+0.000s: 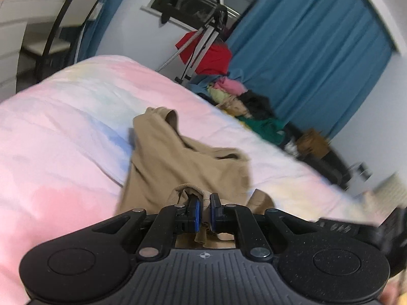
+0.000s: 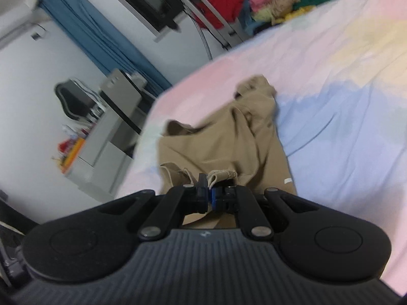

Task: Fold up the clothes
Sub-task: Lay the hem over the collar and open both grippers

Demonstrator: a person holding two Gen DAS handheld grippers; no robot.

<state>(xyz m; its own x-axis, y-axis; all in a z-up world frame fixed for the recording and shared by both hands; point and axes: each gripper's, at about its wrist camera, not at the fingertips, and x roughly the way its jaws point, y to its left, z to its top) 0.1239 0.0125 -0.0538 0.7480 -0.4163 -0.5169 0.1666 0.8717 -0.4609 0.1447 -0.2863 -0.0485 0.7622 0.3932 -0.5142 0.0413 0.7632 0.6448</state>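
Note:
A tan garment (image 1: 178, 157) lies crumpled on a pastel pink, blue and yellow bedsheet (image 1: 63, 127). My left gripper (image 1: 204, 200) is shut on a hem of the tan garment at its near edge, and cloth hangs between the blue pads. In the right wrist view the same tan garment (image 2: 229, 139) stretches away over the bedsheet (image 2: 343, 127). My right gripper (image 2: 208, 184) is shut on another near edge of it, with a folded hem pinched between the pads. Both views are blurred.
A heap of mixed clothes (image 1: 241, 101) lies beyond the far side of the bed, with a red garment (image 1: 213, 56) hung on a tripod. Blue curtains (image 1: 318, 50) hang behind. A chair (image 1: 61, 33) and a white desk stand past the left edge.

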